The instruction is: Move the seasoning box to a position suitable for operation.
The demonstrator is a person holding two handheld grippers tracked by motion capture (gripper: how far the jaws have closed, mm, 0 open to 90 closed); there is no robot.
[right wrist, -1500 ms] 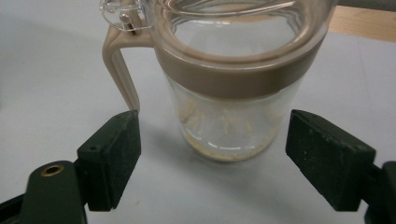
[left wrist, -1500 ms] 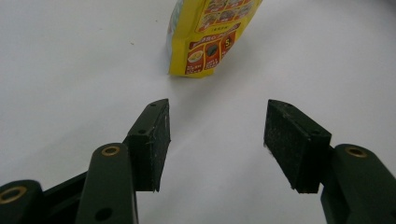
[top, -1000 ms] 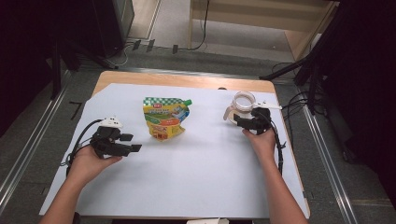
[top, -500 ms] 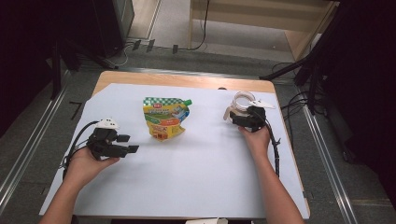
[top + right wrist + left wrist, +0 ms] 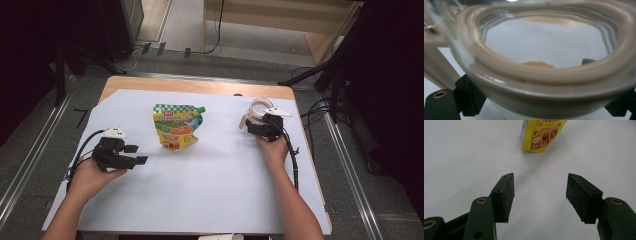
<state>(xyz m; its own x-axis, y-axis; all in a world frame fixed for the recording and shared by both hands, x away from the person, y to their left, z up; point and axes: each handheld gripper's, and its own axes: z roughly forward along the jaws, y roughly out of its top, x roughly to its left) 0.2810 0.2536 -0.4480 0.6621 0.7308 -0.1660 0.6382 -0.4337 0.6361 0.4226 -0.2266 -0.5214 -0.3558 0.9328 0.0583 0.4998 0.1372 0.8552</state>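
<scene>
A yellow and green spouted pouch [image 5: 176, 125] lies flat on the white sheet, left of centre; its lower corner [image 5: 541, 133] shows ahead in the left gripper view. My left gripper [image 5: 136, 154] rests at the left, pointing toward the pouch from a short way off. Its jaws [image 5: 540, 195] stand open with bare sheet between them. A clear jar with a beige rim [image 5: 260, 107] stands at the back right. My right gripper [image 5: 255, 126] is at its near side, one jaw on each side of the jar's wall [image 5: 540, 105]. A little brown powder [image 5: 539, 64] lies inside.
The white sheet [image 5: 210, 190] covers most of the wooden table, whose bare edge [image 5: 200, 86] shows at the back. Black cables [image 5: 292, 160] trail from the right gripper along the forearm. Dark stands and floor cables surround the table.
The right hand has slid slightly forward and left, bringing its gripper up against the jar. The left gripper and the pouch have stayed put.
</scene>
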